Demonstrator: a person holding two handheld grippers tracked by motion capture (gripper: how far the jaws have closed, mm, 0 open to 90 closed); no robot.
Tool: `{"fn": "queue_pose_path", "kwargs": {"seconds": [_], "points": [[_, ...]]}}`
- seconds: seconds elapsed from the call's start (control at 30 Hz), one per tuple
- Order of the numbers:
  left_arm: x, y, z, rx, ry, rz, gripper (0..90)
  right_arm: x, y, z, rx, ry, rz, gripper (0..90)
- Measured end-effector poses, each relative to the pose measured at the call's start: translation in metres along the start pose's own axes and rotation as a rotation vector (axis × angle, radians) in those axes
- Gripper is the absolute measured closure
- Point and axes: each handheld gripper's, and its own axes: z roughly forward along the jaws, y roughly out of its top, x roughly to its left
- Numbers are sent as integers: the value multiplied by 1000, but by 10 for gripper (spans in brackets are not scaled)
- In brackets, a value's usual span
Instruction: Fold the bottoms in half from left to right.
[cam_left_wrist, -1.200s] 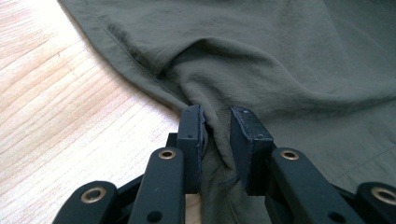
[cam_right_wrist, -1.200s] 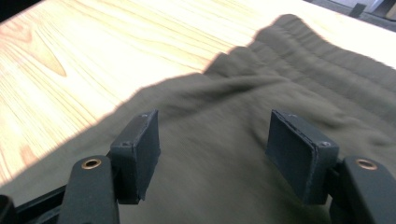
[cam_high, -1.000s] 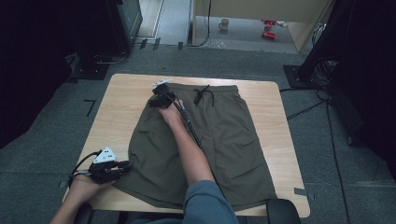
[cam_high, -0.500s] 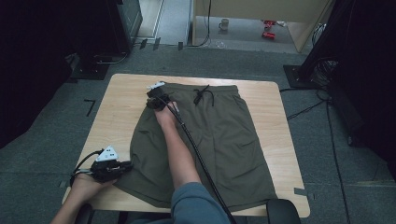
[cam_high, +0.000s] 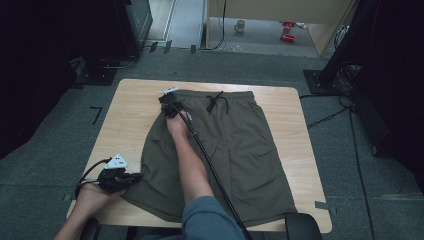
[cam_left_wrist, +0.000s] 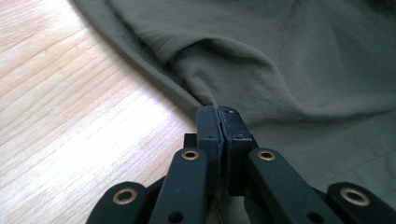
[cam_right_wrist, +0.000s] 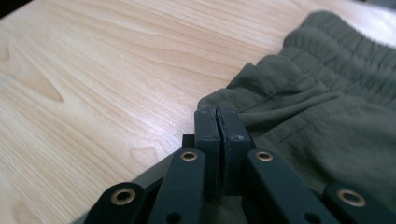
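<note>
Olive-green shorts (cam_high: 235, 145) lie flat on the wooden table (cam_high: 130, 115), waistband and drawstring (cam_high: 217, 101) at the far side. My left gripper (cam_high: 135, 176) is at the near-left leg hem. Its jaws have just been closing and are shut on a pinch of the fabric (cam_left_wrist: 280, 60), as the left gripper (cam_left_wrist: 218, 112) shows up close. My right gripper (cam_high: 167, 98) reaches over the shorts to the waistband's left corner. Its jaws have also just been closing, and the right gripper (cam_right_wrist: 217, 113) now pinches the cloth edge (cam_right_wrist: 327, 107).
The right gripper's black cable (cam_high: 210, 170) runs along the forearm across the shorts. Bare wood (cam_right_wrist: 116, 70) lies left of the shorts. A chair base (cam_high: 303, 227) sits at the near edge. Cables (cam_high: 330, 117) trail on the floor to the right.
The right forearm has shifted slightly left, with its gripper staying at the waistband corner. The left hand has kept its place at the hem.
</note>
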Motion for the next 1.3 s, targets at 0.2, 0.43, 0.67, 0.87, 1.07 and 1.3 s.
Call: {"fn": "queue_pose_path", "kwargs": {"seconds": [0.2,0.43,0.67,0.87,1.07,1.3], "points": [[-2,4,-22,-98,0,-13,892,15,14,-2,22,42,13,893],[-14,12,-33,-179,-27,2,893,14,28,-20,12,5,-50,890],[-39,39,-30,-217,-116,43,893,-20,37,-59,-2,32,-71,889],[-66,67,-19,-216,-152,112,892,-51,33,-86,-29,42,-25,890],[-97,101,-11,-221,-193,190,892,-81,28,-115,-55,29,-9,890],[-125,130,13,-205,-226,254,895,-119,18,-149,-74,-7,11,890]]}}
